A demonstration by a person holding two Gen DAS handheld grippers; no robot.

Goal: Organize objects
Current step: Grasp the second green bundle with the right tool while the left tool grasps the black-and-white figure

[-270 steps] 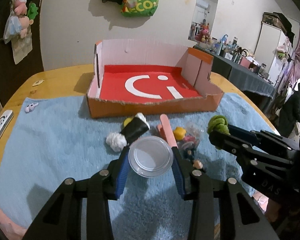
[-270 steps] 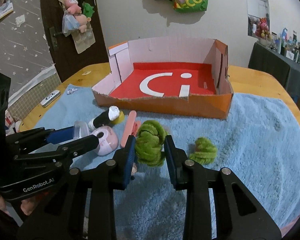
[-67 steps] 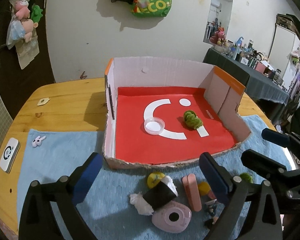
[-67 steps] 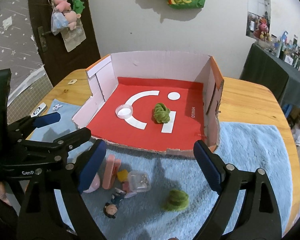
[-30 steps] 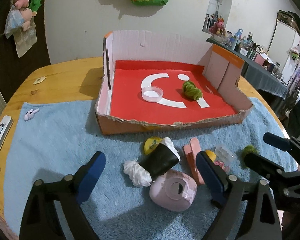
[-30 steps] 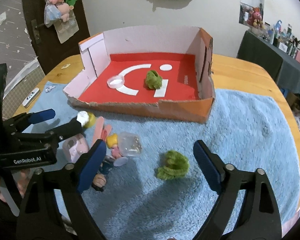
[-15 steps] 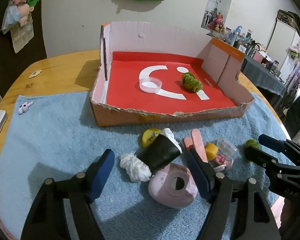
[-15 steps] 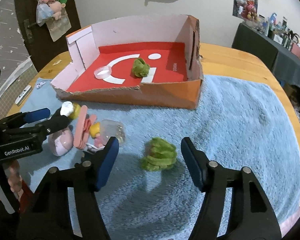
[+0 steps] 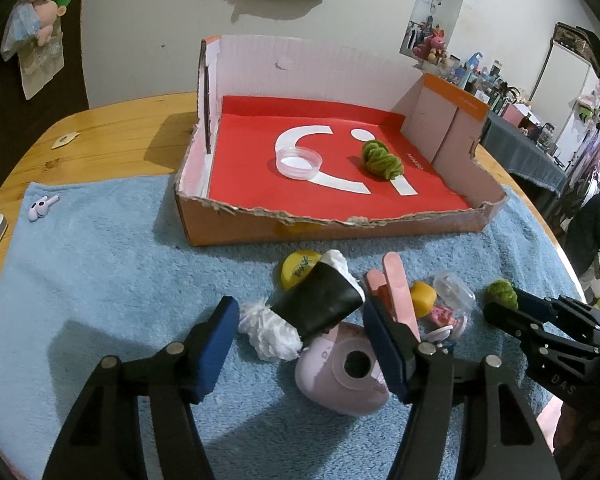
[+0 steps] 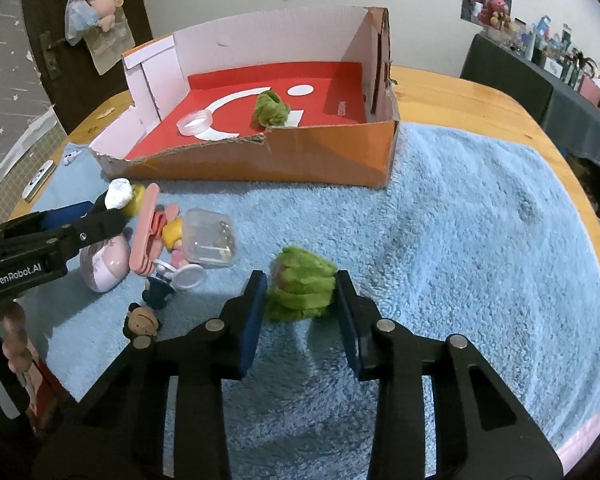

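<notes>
green fuzzy bundle [image 10: 302,285] sits between closing right hand-held gripper [image 10: 301,300] pads, both touching.

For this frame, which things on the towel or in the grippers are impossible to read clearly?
- Pink camera: left wrist view, top hidden by the black-and-white roll; right wrist view, by the left gripper.
- Clear case: contents too small.
- Green fuzzy ball between the closing right gripper jaws: pad contact unclear.
</notes>
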